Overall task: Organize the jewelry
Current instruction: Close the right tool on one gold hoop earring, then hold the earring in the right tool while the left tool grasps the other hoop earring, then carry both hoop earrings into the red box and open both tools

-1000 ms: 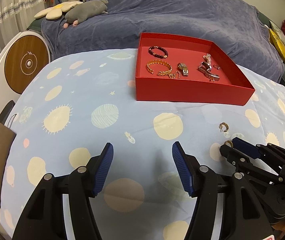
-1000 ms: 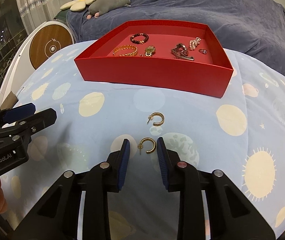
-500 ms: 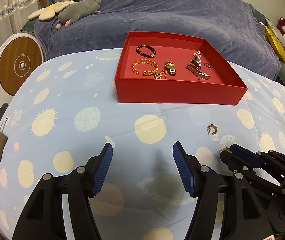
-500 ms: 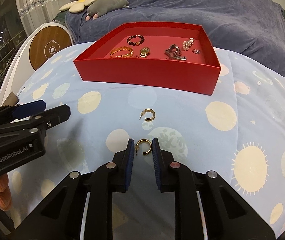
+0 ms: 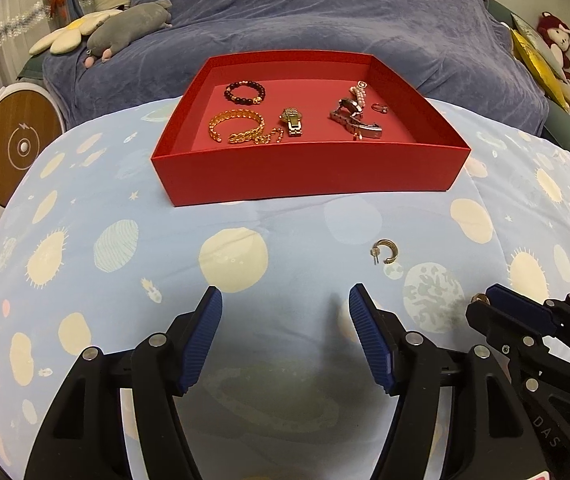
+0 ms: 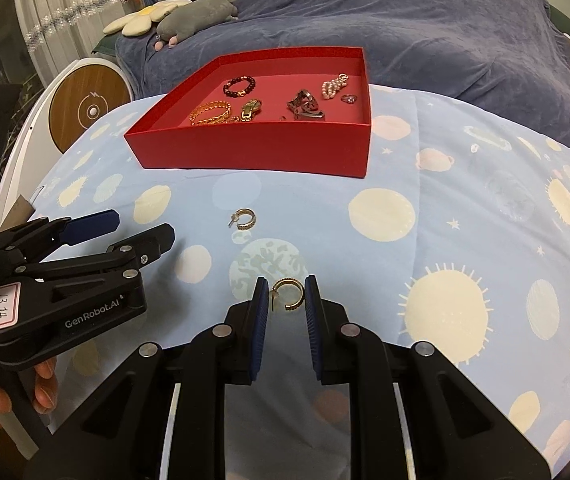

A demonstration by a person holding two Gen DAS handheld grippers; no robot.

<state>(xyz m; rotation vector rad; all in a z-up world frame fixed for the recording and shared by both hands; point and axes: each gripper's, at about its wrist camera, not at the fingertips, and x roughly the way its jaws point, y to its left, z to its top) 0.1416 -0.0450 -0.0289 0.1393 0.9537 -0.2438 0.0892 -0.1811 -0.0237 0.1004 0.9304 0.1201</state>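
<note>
right gripper (image 6: 285, 300): pads bracket hoop (image 6: 287, 295), narrow gap, seems gripped, lined up for lift to tray (image 6: 253, 148) | left gripper (image 5: 285, 336): wide apart, empty, parked clear | second hoop (image 5: 385, 251) loose on cloth (image 5: 125, 280), likely next

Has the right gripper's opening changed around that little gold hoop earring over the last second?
Yes. The right gripper has narrowed: its fingers now stand close on either side of the near hoop earring, whereas a second ago they flanked it more loosely. The other earring lies untouched.
</note>
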